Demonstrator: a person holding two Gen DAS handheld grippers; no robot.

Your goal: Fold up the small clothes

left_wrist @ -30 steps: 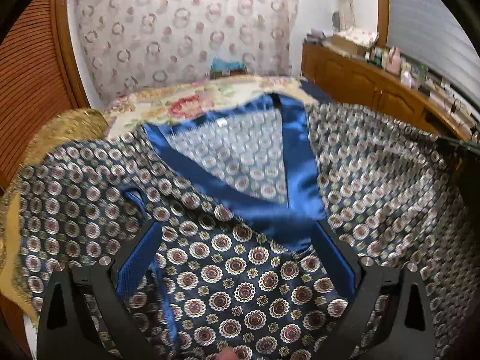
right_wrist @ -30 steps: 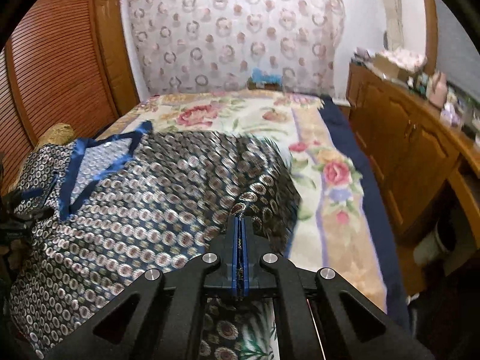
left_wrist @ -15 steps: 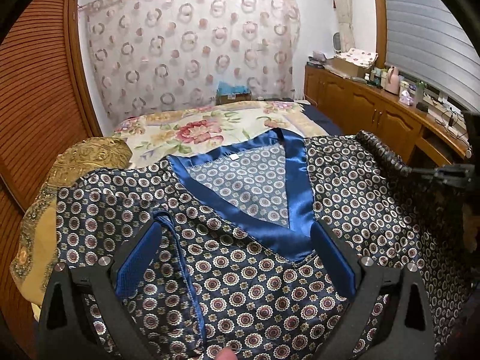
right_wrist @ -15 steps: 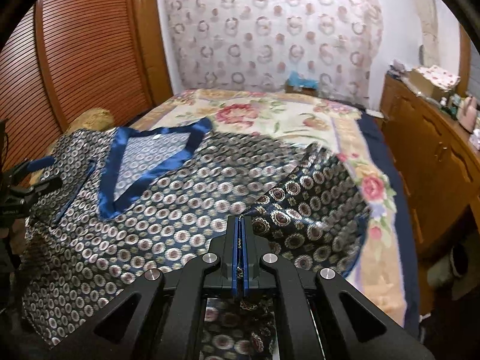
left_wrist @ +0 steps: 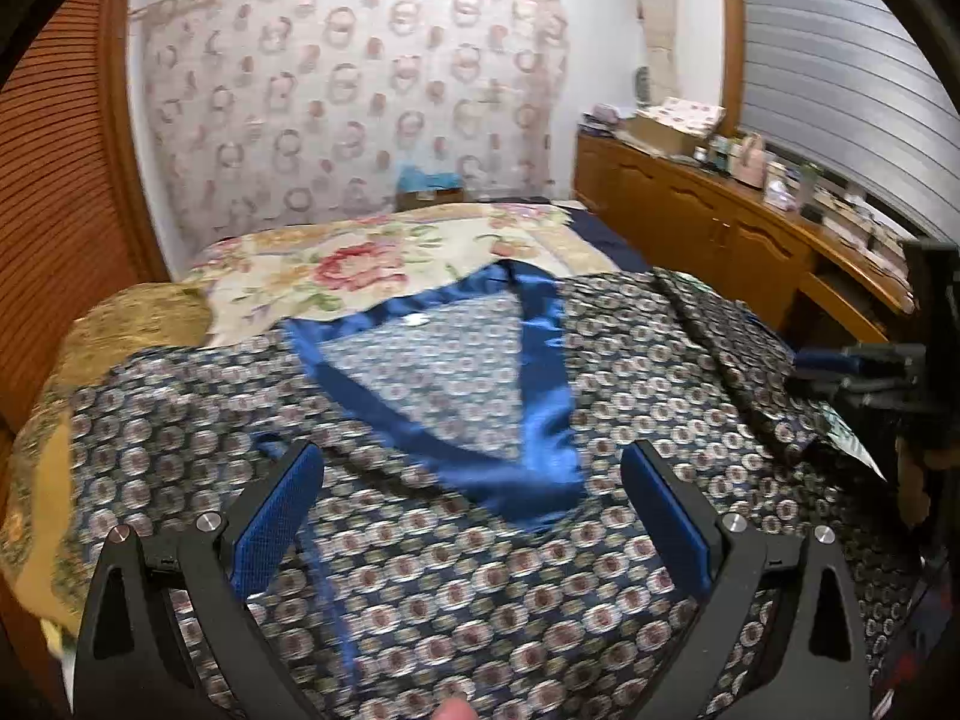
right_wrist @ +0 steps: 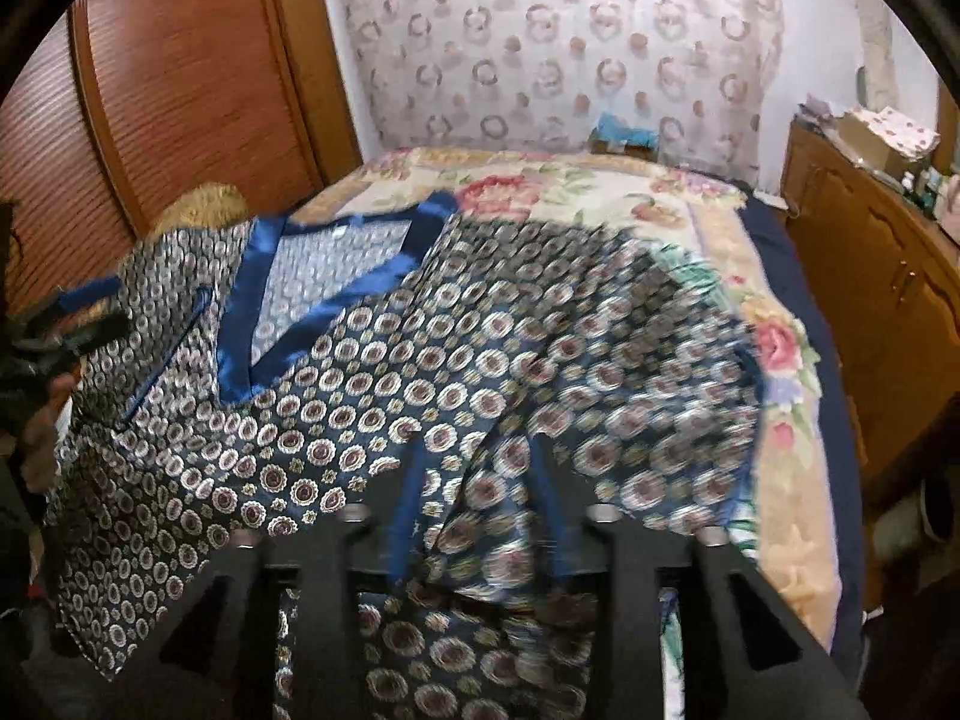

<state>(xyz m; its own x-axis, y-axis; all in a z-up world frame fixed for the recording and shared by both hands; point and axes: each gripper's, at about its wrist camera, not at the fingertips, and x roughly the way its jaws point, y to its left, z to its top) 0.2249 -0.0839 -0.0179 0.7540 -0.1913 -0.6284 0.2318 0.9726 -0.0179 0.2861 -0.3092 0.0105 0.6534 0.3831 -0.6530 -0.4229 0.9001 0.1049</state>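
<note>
Across the floral bed [right_wrist: 714,228], the right gripper [right_wrist: 480,516] has just been opening over the folded-in patterned top [right_wrist: 372,396], cloth between its jaws, while the left gripper [left_wrist: 474,516] hovers wide, holding nothing.

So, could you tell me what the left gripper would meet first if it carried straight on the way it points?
Most likely the navy medallion-patterned garment spread on the bed: the open left gripper points down onto it, near its blue satin V-neck trim.
</note>
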